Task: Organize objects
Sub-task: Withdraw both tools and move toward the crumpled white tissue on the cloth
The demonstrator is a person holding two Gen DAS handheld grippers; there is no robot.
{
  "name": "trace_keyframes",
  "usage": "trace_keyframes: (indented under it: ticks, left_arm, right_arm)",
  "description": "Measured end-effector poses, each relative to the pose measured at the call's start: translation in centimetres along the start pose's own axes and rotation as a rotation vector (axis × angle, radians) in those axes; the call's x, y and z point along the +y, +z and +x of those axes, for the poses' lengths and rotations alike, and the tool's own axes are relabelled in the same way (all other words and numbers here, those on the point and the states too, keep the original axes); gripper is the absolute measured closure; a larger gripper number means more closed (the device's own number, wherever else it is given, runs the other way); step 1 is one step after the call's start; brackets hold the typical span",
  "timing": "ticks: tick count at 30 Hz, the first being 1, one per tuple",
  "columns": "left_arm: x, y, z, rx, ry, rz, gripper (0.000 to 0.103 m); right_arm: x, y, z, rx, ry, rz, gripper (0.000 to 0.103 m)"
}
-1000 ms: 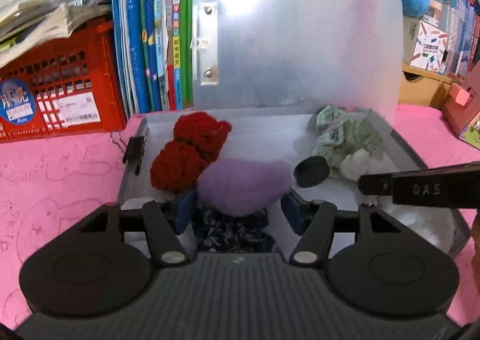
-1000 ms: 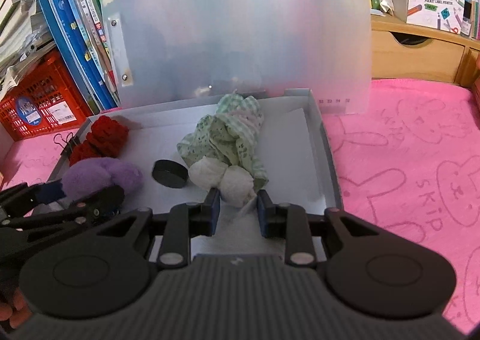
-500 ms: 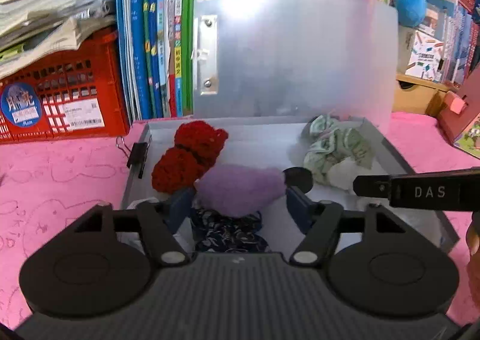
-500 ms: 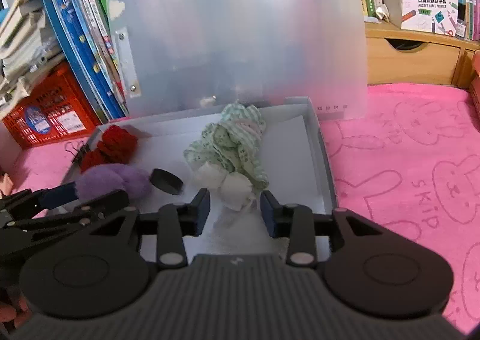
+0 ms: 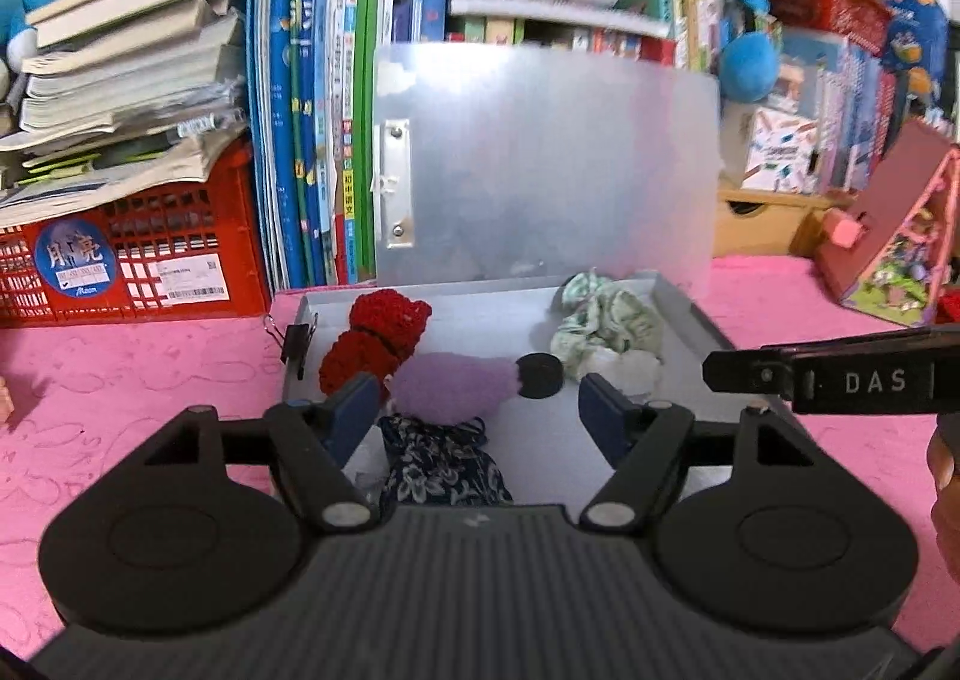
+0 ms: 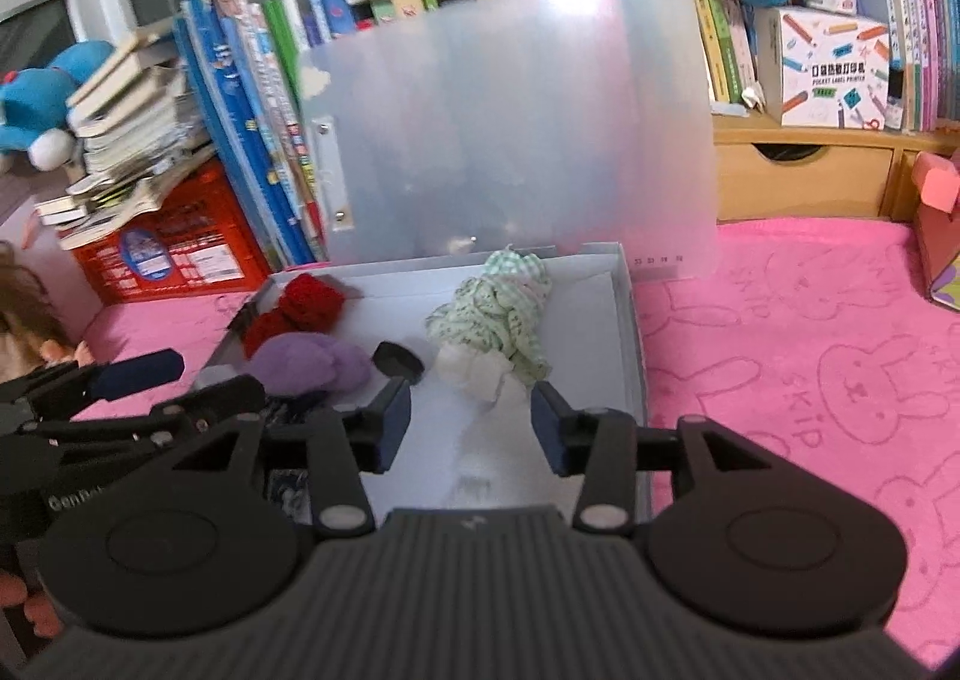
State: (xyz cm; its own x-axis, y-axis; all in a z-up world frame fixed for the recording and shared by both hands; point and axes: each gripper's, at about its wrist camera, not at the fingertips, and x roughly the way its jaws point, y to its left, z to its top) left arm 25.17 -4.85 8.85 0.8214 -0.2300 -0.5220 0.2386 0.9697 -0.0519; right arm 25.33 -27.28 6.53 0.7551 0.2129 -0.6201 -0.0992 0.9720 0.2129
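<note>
A grey box point(image 5: 690, 314) point(image 6: 630, 356) stands with its frosted lid point(image 5: 552, 164) point(image 6: 516, 128) upright. Inside lie a red knitted piece point(image 5: 372, 338) point(image 6: 300, 308), a purple fluffy piece point(image 5: 450, 386) point(image 6: 312, 368), a black round cap point(image 5: 540, 375) point(image 6: 396, 359), a green-and-white cloth bundle point(image 5: 606, 332) point(image 6: 498, 320) and a dark floral cloth point(image 5: 438, 464). My left gripper point(image 5: 480, 410) point(image 6: 138, 374) is open, tips just short of the purple piece. My right gripper point(image 6: 471, 425) point(image 5: 840, 380) hangs over the box's near part, its jaws opening with nothing between them.
A pink bunny-print cloth point(image 6: 810, 380) covers the table. Behind the box stand upright books point(image 5: 312, 140), a red crate point(image 5: 132, 254) under stacked papers, and a wooden drawer unit point(image 6: 798, 176). A black binder clip point(image 5: 297, 344) sits on the box's left wall. A pink house-shaped box point(image 5: 888, 236) stands right.
Both grippers have drawn back and risen from the box. The right jaws went from shut at the bundle's white end to apart. The left jaws widened off the purple piece.
</note>
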Motion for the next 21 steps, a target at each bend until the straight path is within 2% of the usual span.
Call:
trace_keyframes:
  ticks: [7,15,21]
  left_arm:
    - [0.0,-2.0,-4.6,-0.040,-0.033,0.020,0.025]
    - [-0.1,-6.2,-9.9,-0.050,-0.065,0.047,0.025]
    - [-0.6,-10.0,-13.8,-0.064,-0.075,0.059,0.025]
  right_arm:
    - [0.9,-2.5,-4.5,-0.034,0.033,-0.078,0.040]
    - [1.2,-6.7,-9.2,-0.064,0.057,-0.135,0.039]
    - [1.7,-10.5,-12.3,-0.147,0.017,-0.141,0.035]
